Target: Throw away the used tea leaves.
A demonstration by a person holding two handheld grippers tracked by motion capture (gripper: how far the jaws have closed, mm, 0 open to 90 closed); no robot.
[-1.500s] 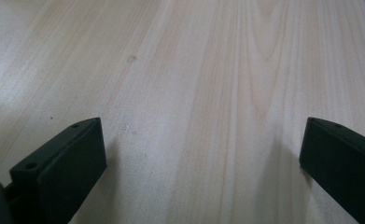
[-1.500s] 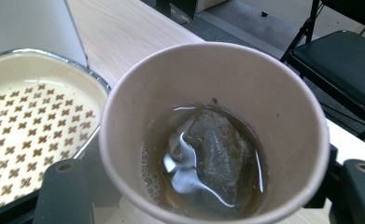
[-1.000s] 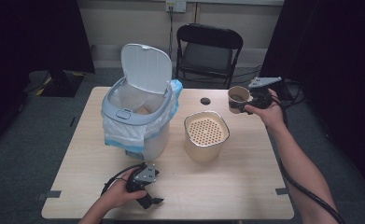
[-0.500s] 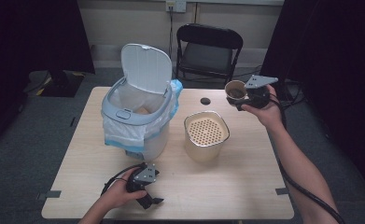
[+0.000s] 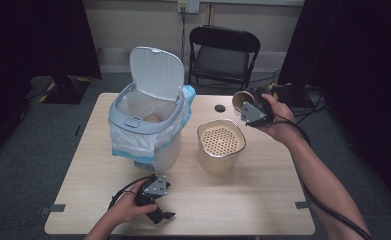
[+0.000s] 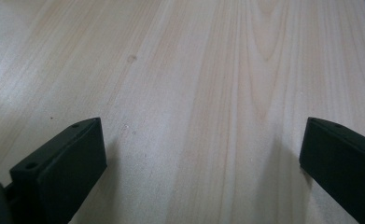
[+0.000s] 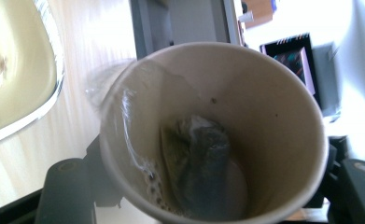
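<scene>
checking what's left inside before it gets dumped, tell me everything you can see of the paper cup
The paper cup is tan, round-rimmed and looks like thin paper. The right gripper is shut on it, holding it tipped sideways above the table's far right, beside the strainer pot. Inside lies a dark wet tea bag with a little liquid and specks on the wall.

At the lower left of the high view the left gripper [image 5: 164,216] lies low with its jaws spread wide, while at the upper right the right gripper [image 5: 244,102], on an outstretched forearm, is raised and clamped on a cup [image 7: 217,130].
</scene>
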